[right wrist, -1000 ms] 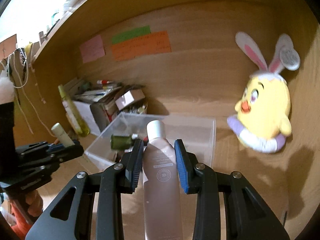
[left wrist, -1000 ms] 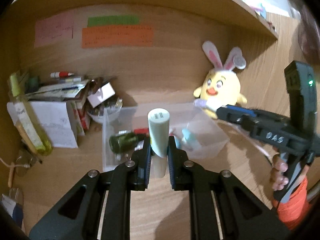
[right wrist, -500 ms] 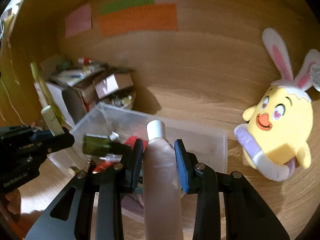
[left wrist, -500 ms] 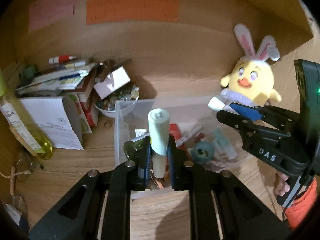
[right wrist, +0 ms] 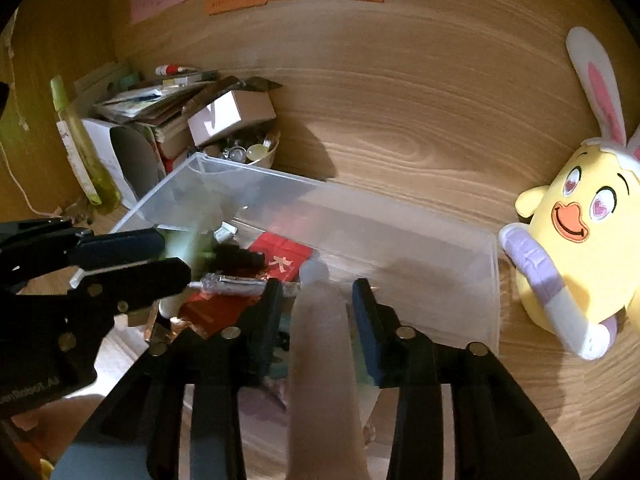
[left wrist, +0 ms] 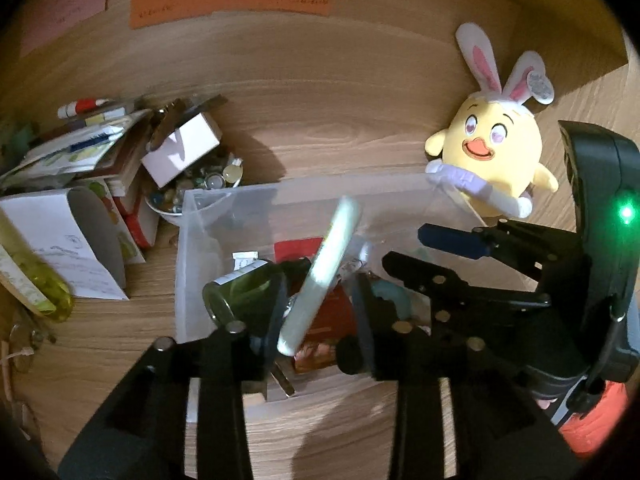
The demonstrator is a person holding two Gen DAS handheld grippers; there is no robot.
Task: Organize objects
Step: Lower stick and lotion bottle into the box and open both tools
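Nearest: left gripper [left wrist: 316,316], jaws opening, pads no longer pressing the pale green cylindrical tube [left wrist: 320,276]. The tube tilts to the right between them, blurred, prob. dropping into the clear plastic bin [left wrist: 184,264]. Risk: it tips off the dark green glass bottle [left wrist: 244,292] lying in the bin's near-left part & rolls toward the near wall, or knocks a finger on the way.

Right gripper [right wrist: 316,312], jaws also opening; the pink translucent bottle w/ white cap [right wrist: 320,340] stands between them w/ gaps on both sides, so grip looks released. It's long & sits over the bin's near edge; if its base catches the rim it could tip out onto the wooden desk [right wrist: 400,120].

Both grippers hang over the same bin, near each other; pulling out together could bump them.

Bin floor is crowded w/ red packets [right wrist: 284,256] & a foil-wrapped stick [right wrist: 236,282], so things may land crooked.

Just beyond the far-right corner: yellow plush chick w/ bunny ears [left wrist: 496,160], touching or nearly touching the bin; a nudge to the bin shifts it. Far left, a bowl of small glass bits [left wrist: 208,184] beside the bin could spill the same way.
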